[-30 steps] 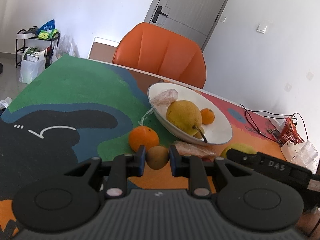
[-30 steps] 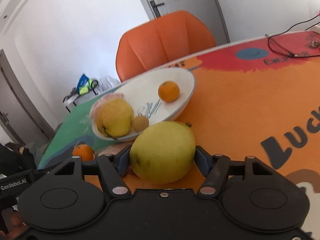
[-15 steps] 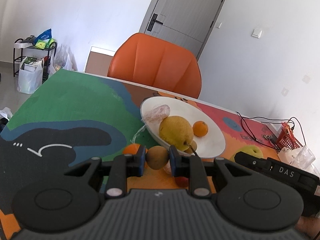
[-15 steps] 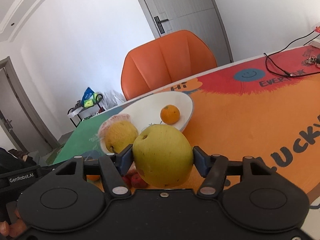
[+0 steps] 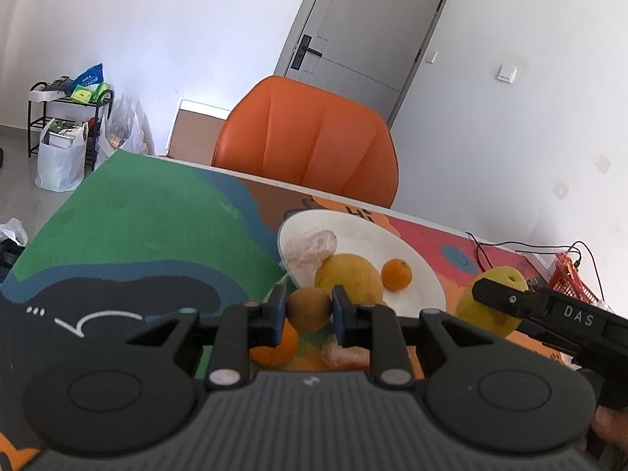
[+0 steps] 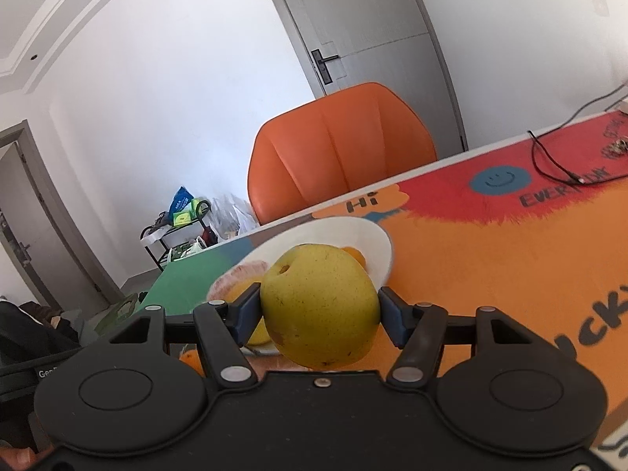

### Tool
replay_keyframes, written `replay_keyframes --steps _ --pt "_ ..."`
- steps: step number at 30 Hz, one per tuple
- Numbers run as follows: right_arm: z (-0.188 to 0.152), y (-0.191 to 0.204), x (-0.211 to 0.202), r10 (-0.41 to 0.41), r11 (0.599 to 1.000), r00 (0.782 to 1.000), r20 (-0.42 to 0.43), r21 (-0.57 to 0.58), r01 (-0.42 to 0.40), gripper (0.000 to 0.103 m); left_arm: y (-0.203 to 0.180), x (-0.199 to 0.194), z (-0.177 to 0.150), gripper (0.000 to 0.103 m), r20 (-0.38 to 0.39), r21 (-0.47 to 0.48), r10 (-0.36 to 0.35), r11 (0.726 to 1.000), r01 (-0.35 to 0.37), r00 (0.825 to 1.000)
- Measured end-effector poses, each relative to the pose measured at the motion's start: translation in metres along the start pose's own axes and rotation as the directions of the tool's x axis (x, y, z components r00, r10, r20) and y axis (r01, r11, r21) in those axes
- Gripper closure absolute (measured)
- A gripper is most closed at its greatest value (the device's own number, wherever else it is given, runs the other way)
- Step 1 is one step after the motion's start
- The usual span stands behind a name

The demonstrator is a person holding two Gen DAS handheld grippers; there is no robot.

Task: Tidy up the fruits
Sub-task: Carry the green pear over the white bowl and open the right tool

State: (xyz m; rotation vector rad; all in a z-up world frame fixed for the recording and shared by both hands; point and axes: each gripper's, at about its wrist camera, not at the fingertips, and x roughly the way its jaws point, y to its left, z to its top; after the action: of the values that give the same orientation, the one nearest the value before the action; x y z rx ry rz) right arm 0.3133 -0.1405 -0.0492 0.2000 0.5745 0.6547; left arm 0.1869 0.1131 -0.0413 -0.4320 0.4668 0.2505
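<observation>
My left gripper (image 5: 308, 310) is shut on a small brown kiwi (image 5: 308, 309) and holds it above the table, just in front of the white bowl (image 5: 424, 274). The bowl holds a yellow pear (image 5: 349, 276), a small orange (image 5: 396, 274) and a pink foam net (image 5: 310, 242). My right gripper (image 6: 320, 312) is shut on a large yellow-green pear (image 6: 320, 310), raised above the table before the bowl (image 6: 376, 241). It also shows at the right of the left wrist view (image 5: 492, 300). An orange (image 5: 274, 347) and a wrapped fruit (image 5: 345, 355) lie on the table under the left gripper.
An orange chair (image 5: 310, 145) stands behind the table's far edge. Black cables (image 6: 557, 165) lie at the far right of the colourful table mat (image 6: 490, 251). A red basket (image 5: 571, 278) stands at the right. A rack with bags (image 5: 66, 125) stands on the floor at the left.
Both grippers have risen from the table with their fruit and moved toward the bowl. The orange and wrapped fruit now lie below the left gripper.
</observation>
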Motion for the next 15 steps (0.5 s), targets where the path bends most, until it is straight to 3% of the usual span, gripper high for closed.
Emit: replay_keyframes --steps 15 --pt "0.011 0.009 0.045 0.017 1.000 0.999 -0.032 -0.021 -0.018 0.043 0.014 0.018 0.011 0.080 -0.007 -0.019 0.030 0.999 -0.030 1.000"
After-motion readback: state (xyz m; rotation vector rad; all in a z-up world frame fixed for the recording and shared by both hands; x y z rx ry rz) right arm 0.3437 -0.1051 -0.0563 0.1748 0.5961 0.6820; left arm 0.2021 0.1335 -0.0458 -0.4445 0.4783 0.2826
